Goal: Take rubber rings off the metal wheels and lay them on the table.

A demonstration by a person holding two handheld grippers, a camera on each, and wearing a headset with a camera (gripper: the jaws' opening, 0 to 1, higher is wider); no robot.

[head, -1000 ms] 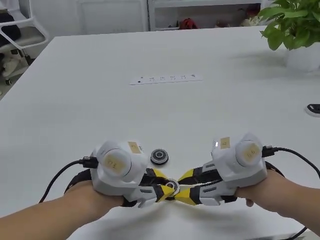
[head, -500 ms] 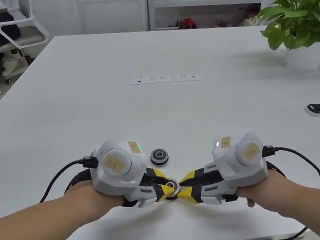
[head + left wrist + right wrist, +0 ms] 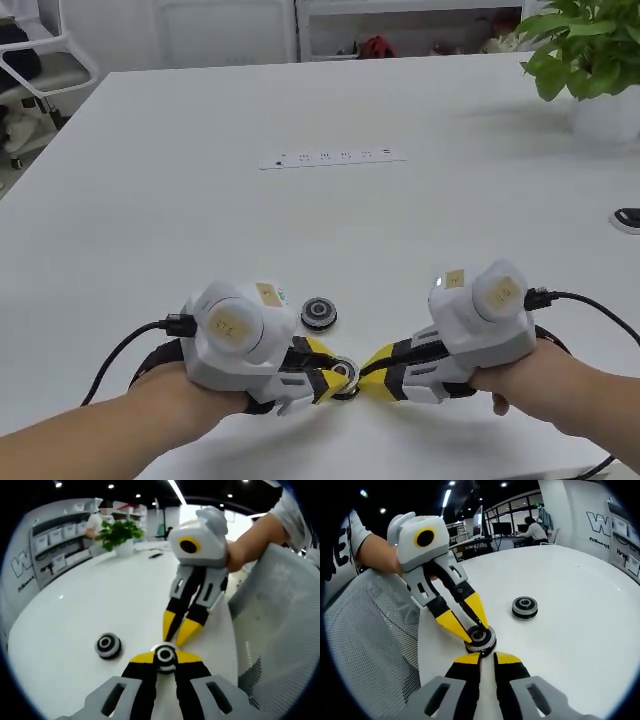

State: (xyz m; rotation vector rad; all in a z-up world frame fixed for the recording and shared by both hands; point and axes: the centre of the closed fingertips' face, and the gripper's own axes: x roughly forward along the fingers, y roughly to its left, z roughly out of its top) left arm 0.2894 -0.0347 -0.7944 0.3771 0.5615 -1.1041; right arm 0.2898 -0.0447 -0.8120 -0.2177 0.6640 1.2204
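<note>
The wheel (image 3: 342, 375) is sitting near the 6 o'clock edge of the tabletop (image 3: 200, 210), caught between both grippers. The left gripper (image 3: 322, 381) is reaching in from 9 o'clock and clenching the wheel by its sides, one yellow tip on each side of the hub. The right gripper (image 3: 372, 363) is reaching in from 3 o'clock with its jaws drawn almost together, pinching the wheel's black rubber rim. A second wheel (image 3: 319, 312) is lying flat on the tabletop at 11 o'clock of the held one, near it but apart. A white power strip (image 3: 332, 157) is lying well beyond at 12 o'clock, and a potted plant (image 3: 585, 55) is standing at 2 o'clock.
</note>
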